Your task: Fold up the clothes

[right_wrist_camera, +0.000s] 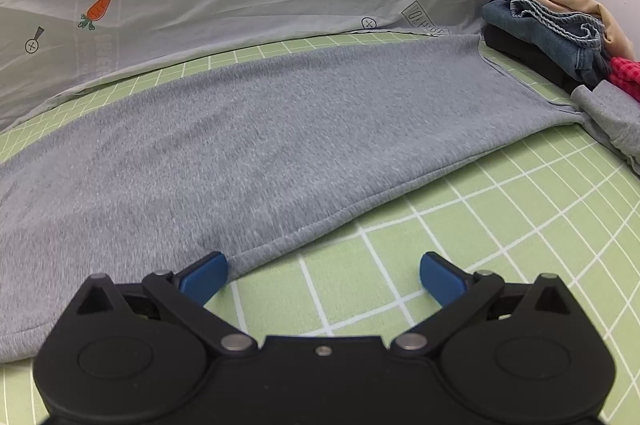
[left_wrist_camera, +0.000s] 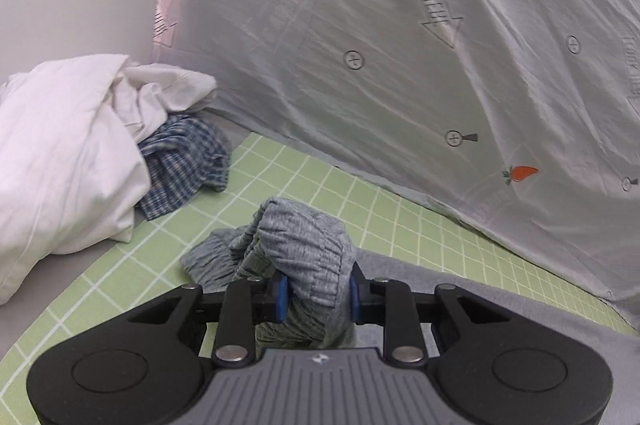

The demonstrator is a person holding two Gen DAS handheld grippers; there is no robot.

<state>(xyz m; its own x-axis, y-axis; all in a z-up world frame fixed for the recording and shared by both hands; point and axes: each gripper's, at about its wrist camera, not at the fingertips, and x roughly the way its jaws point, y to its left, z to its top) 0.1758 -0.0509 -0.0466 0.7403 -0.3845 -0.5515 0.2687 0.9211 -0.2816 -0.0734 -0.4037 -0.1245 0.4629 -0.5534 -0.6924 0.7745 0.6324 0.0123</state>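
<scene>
A grey sweatshirt (right_wrist_camera: 280,129) lies spread flat on the green grid mat (right_wrist_camera: 500,245) in the right wrist view. Its sleeve (right_wrist_camera: 612,121) trails off at the right. My right gripper (right_wrist_camera: 322,271) is open and empty, low over the mat at the garment's near edge; its left fingertip touches the hem. In the left wrist view my left gripper (left_wrist_camera: 318,291) is shut on the bunched ribbed cuff of the grey garment (left_wrist_camera: 296,237) and holds it above the mat (left_wrist_camera: 320,181).
A crumpled white garment (left_wrist_camera: 68,145) and a blue checked cloth (left_wrist_camera: 184,161) lie at the left. A stack of clothes with denim (right_wrist_camera: 552,33) on top stands at the far right. A grey carrot-print sheet (left_wrist_camera: 400,45) rises behind the mat.
</scene>
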